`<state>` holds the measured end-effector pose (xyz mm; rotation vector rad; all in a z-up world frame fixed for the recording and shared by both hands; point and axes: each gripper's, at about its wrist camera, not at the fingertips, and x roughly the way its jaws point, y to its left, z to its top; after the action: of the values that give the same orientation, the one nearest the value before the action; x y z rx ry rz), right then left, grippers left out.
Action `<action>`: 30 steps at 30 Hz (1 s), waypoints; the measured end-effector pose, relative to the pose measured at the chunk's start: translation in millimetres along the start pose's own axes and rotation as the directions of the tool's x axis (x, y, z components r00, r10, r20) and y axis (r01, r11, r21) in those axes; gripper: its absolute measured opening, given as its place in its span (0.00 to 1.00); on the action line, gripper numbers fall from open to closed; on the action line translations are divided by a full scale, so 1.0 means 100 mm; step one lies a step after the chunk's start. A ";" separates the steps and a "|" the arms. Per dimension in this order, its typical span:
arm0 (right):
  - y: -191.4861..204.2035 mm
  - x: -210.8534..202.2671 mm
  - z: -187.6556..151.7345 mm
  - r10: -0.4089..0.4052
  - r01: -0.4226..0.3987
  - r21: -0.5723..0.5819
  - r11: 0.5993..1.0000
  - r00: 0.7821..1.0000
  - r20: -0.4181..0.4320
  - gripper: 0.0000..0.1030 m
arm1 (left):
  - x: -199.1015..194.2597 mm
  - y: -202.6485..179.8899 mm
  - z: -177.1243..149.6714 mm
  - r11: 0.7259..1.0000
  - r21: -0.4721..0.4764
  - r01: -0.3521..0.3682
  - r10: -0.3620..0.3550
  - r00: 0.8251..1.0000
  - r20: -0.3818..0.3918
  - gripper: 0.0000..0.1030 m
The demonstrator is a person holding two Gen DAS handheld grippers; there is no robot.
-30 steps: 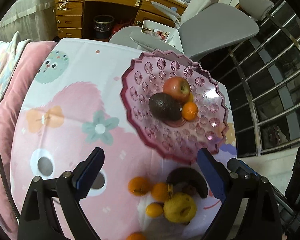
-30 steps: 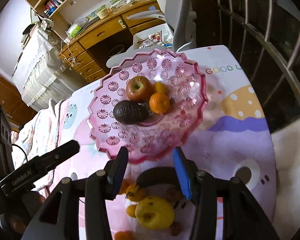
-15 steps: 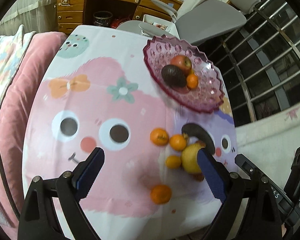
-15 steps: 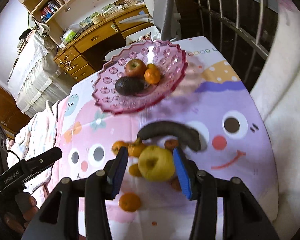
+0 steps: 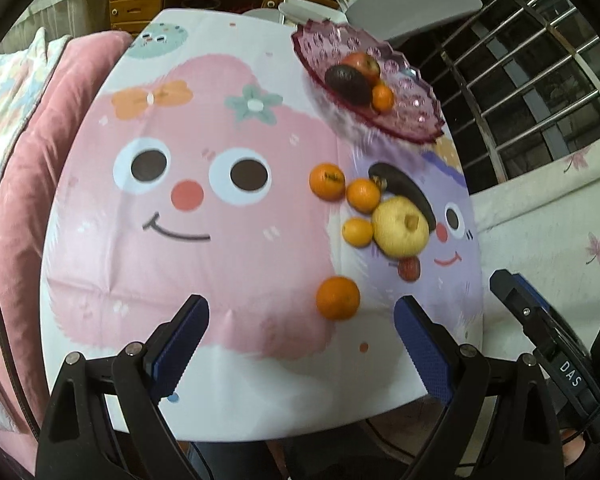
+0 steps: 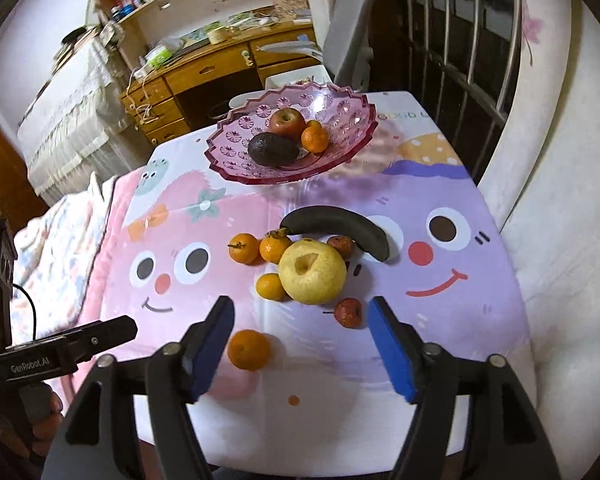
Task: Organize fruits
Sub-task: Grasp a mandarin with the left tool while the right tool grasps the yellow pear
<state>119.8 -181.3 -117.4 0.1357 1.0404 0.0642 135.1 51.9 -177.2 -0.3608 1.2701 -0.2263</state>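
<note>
On the tabletop (image 6: 440, 344) we see the pink glass bowl (image 6: 340, 136) holding an avocado (image 6: 273, 149), an apple (image 6: 287, 119) and a mandarin (image 6: 315, 138). Nearer us, loose fruit clusters around a yellow pear (image 6: 313, 272). Our left tool (image 5: 302, 338) is released and empty; our right tool (image 6: 300, 344) has just been opening, with nothing between its jaws.

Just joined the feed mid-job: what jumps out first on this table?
The scalloped pink glass bowl at the table's far edge, already holding a red apple, a dark avocado and a small orange mandarin. Nearer, on the cartoon-face cloth, loose fruit clusters around a big yellow pear with a blackened banana curved just behind it. One lone mandarin lies nearest, beside the open right claw.
</note>
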 end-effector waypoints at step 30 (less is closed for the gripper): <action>-0.22 0.77 -0.11 0.211 -0.120 -0.709 0.694 0.977 0.041 0.72 | 0.94 -0.39 -0.45 0.903 -0.404 -0.144 0.152 0.988 -0.012 0.84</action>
<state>148.6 -192.8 -192.2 -0.4701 0.8164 0.6142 120.1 -24.5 -256.6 -0.6162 1.3164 0.1753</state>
